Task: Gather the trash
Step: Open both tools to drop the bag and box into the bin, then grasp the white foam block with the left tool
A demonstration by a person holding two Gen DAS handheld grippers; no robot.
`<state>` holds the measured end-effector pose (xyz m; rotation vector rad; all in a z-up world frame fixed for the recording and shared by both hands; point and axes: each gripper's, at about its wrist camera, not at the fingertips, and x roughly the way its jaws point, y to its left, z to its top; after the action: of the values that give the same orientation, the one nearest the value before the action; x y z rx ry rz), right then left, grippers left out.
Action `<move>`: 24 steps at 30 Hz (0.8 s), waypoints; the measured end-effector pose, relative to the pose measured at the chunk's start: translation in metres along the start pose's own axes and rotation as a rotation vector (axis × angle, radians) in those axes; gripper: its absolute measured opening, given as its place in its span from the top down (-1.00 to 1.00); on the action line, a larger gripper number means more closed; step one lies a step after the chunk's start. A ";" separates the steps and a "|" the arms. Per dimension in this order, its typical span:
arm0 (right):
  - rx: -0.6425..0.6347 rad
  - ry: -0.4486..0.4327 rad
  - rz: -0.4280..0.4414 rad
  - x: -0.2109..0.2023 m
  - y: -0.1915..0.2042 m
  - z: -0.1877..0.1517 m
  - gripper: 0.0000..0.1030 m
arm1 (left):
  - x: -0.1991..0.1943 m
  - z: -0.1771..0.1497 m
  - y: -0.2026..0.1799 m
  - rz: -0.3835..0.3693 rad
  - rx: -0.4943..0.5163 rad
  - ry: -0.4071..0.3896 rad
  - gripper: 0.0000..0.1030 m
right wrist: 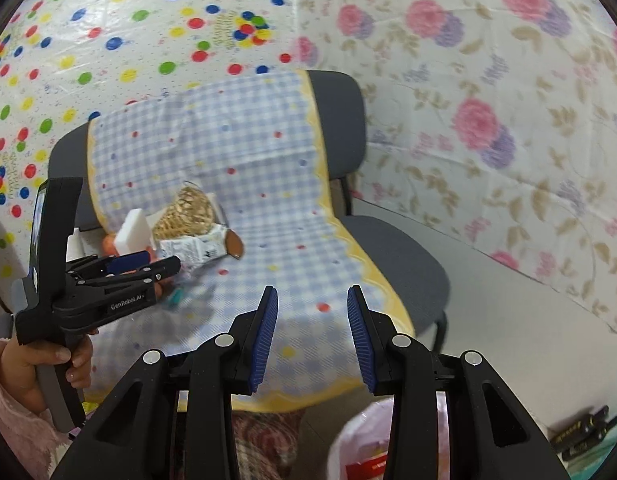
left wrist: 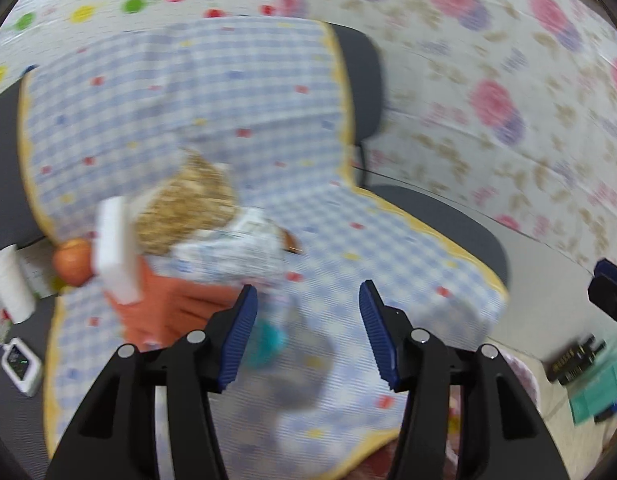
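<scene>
Both grippers are hovering empty over the chair, with the trash still waiting.

The left gripper (left wrist: pixel 306 308) and the right gripper (right wrist: pixel 311 312) are standing released, nothing between the jaws. The trash pile (right wrist: pixel 188 232) is lying on the checkered cloth (right wrist: pixel 268 184) near the chair's back. A bag (right wrist: pixel 364 440) is waiting below; most collecting seems left.
</scene>
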<state>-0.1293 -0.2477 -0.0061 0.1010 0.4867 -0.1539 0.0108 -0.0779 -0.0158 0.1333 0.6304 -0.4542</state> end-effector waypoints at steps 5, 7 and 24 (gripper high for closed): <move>-0.022 0.009 0.058 0.031 0.026 0.016 0.24 | -0.002 0.007 0.052 0.122 -0.059 -0.017 -0.07; -0.032 0.015 0.080 0.044 0.036 0.021 0.23 | 0.000 0.006 0.071 0.163 -0.084 -0.012 -0.11; -0.069 0.089 0.185 0.149 0.094 0.041 0.01 | 0.052 -0.006 0.153 0.248 -0.225 0.049 -0.31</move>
<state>0.0352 -0.1793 -0.0348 0.0852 0.5684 0.0491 0.1136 0.0406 -0.0542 0.0084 0.6985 -0.1393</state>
